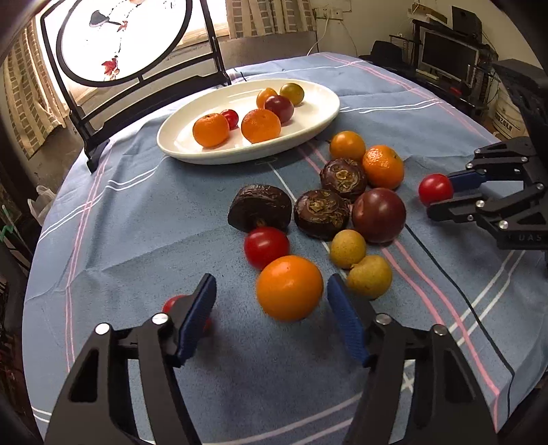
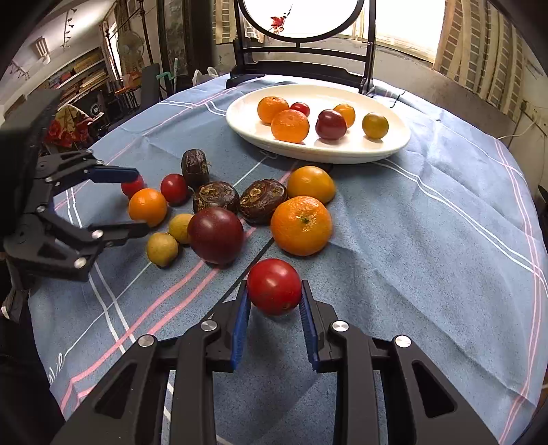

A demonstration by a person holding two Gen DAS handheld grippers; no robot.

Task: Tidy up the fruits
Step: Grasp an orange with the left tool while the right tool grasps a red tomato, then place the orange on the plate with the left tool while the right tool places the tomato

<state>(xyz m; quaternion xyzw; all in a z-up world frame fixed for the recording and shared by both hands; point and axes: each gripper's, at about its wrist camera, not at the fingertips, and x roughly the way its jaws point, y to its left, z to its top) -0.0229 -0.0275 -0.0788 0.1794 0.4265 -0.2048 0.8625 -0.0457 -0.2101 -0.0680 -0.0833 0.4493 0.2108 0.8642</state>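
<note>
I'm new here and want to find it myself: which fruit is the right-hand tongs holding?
Start at the white oval plate on the blue cloth, then come past the loose fruit pile towards the right tongs. The red tomato is pinched between their blue pads, lying alone on the cloth, apart from the pile and nearest the camera.

Lived-in home: curtained window (image 2: 479,41), cluttered shelves (image 2: 82,78), computer monitor (image 1: 448,58).

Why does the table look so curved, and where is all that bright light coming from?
Both wrist views use fisheye lenses, bending the blue checked tablecloth into a dome. In the left view the round white painted screen is backlit and washed out; the smooth orange fruit between the tongs looks slightly blurred. In the right view the window glares, and fruit shadows fall toward the camera.
</note>
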